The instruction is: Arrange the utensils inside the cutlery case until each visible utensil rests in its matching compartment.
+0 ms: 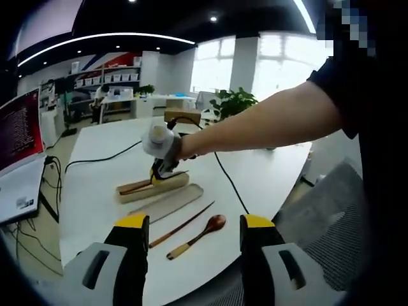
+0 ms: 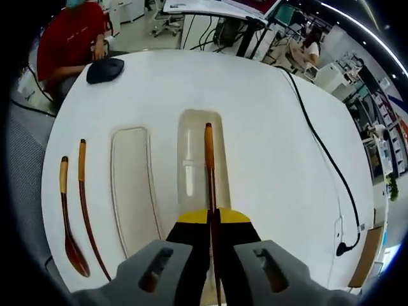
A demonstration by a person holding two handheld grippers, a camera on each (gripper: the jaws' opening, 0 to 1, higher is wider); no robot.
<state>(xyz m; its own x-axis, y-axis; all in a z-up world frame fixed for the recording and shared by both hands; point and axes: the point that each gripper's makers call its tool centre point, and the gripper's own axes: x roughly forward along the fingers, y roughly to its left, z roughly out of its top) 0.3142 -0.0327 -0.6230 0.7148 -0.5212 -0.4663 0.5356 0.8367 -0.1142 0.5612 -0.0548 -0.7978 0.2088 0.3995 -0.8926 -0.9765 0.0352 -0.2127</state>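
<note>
In the right gripper view my right gripper [image 2: 213, 220] is shut on a dark wooden chopstick [image 2: 208, 162] that points forward over the open cutlery case base [image 2: 191, 159]. The case lid [image 2: 131, 185] lies to its left. Further left a second chopstick [image 2: 85, 197] and a wooden spoon [image 2: 67, 223] lie on the white table [image 2: 268, 127]. In the left gripper view my left gripper [image 1: 194, 223] hangs open over the table's near edge with nothing between its jaws. Ahead of it lie the spoon [image 1: 199, 234], the loose chopstick [image 1: 182, 225], the lid [image 1: 169, 202] and the case base [image 1: 153, 188], with the right gripper [image 1: 159, 171] over the base.
A black mouse [image 2: 105, 70] sits at the table's far side near a seated person in red [image 2: 67, 41]. A black cable [image 2: 325, 153] runs along the table's right side. A person's arm [image 1: 268, 124] reaches across the table. A laptop [image 1: 19, 159] stands off to the left.
</note>
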